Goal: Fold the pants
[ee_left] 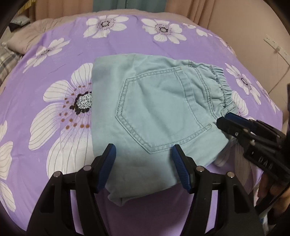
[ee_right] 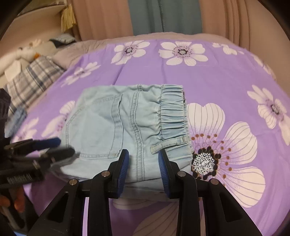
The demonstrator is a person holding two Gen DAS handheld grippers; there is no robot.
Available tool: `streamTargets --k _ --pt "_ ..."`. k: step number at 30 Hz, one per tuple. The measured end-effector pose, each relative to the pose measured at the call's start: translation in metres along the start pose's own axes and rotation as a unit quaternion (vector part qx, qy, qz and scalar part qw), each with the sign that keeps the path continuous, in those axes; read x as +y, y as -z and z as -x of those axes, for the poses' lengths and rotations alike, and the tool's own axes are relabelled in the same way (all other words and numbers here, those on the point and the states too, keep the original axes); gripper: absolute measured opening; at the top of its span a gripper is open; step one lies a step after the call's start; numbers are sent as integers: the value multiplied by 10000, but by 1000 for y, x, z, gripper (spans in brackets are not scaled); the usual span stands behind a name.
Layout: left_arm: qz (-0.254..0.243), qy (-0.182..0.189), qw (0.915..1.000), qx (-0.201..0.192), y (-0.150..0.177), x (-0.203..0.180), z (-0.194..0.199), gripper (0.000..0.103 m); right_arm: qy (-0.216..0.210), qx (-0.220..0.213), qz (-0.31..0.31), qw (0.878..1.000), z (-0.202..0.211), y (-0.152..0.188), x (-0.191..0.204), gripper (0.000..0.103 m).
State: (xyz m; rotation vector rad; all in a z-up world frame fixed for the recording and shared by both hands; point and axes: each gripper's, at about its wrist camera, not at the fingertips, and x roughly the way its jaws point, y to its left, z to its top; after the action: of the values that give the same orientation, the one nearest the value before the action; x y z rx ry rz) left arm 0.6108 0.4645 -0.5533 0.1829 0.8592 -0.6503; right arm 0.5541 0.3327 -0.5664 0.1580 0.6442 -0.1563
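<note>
Item: pants (ee_left: pixel 154 112), pale blue denim, folded into a compact rectangle. We find them lying flat near the middle of the bed, back pocket (ee_left: pixel 159 112) facing up, gathered elastic waistband (ee_right: pixel 172 112) at one short end.

Left gripper (ee_left: pixel 144 163): we see its 2 blue-padded fingers (ee_left: pixel 108 163) standing wide apart over the near edge of the pants, with the cloth below the gap; nothing is pinched between the pads.

Right gripper (ee_right: pixel 143 163): fingers (ee_right: pixel 123 167) at a narrower gap, poised over the waistband end of the pants. The pads do not press on the cloth, though a belt loop (ee_right: pixel 168 143) lies just ahead of the right pad. In the left wrist view this gripper appears at the waistband corner.

Support: bed sheet (ee_left: pixel 54 54), purple with large white flowers.

Surroundings: a plaid pillow (ee_right: pixel 34 79) at the bed's left side; beige and teal curtains (ee_right: pixel 145 16) behind the bed.

A hand (ee_right: pixel 10 203) shows partly at the frame edge.
</note>
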Motion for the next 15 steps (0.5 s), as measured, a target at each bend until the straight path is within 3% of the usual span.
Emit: streamTargets --k 8,15 --pt "333 189 9992 -106 10 11 19 64 -353 132 -426 9984 11 1 -13 34" --pt "490 239 9984 -118 23 18 23 66 -218 -295 -234 9991 31 3 -10 40"
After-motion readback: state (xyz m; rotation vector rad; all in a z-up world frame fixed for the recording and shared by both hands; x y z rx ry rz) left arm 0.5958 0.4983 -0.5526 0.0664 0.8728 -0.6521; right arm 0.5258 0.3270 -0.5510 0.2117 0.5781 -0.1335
